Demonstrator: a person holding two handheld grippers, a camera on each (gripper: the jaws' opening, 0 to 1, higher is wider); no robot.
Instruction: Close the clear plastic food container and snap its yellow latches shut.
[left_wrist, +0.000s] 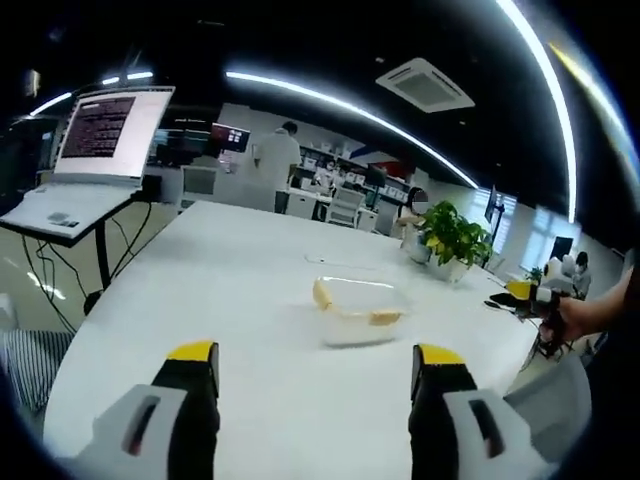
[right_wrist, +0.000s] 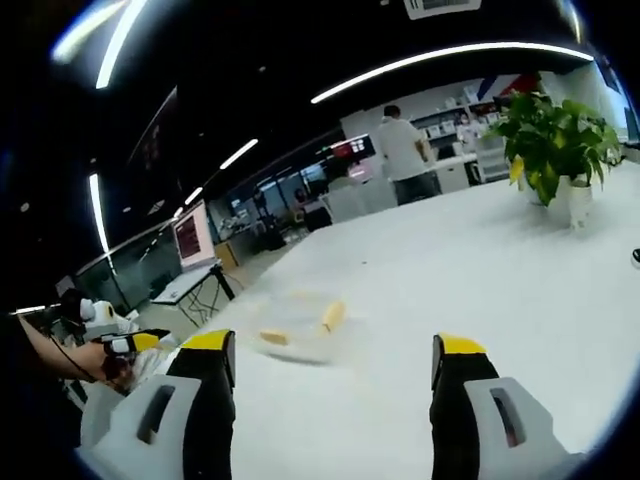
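Both grippers, left (left_wrist: 315, 375) and right (right_wrist: 335, 365), spread wide, grasping nothing. Clear container (left_wrist: 358, 310) on white table (left_wrist: 200, 300) untouched; my closing and yellow latches (left_wrist: 322, 293) remain.

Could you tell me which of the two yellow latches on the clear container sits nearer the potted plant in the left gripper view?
The latch on the container's right-hand side; the other latch sits on its left end, farther from the potted plant.

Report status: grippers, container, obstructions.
Left gripper open, right gripper open, both short of target. Clear container on white table, untouched, yellow latches unsnapped. Potted plant beyond; approach unobstructed.
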